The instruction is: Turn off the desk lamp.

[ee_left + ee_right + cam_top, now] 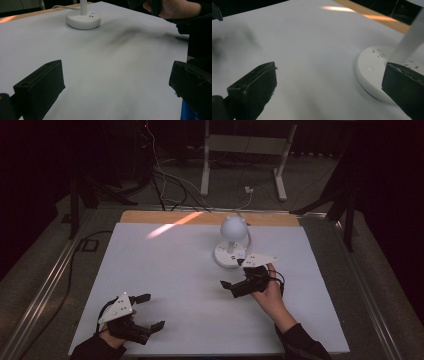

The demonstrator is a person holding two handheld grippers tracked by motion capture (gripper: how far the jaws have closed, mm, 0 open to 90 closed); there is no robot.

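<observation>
White and round, the lamp (232,242) stands on the far middle of the white table (175,285), its base (374,72) just beside one jaw of your right gripper (239,277), whose jaws are spread wide and hold nothing. Your right hand (267,287) reaches forward with the gripper lying sideways, pointing left. Your left gripper (148,311) sits at the near left corner, well apart from the lamp, jaws also wide apart and empty, pointing right. A streak of orange light (172,226) crosses the far edge

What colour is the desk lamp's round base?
White; the lamp base shows best in the left gripper view.
</observation>
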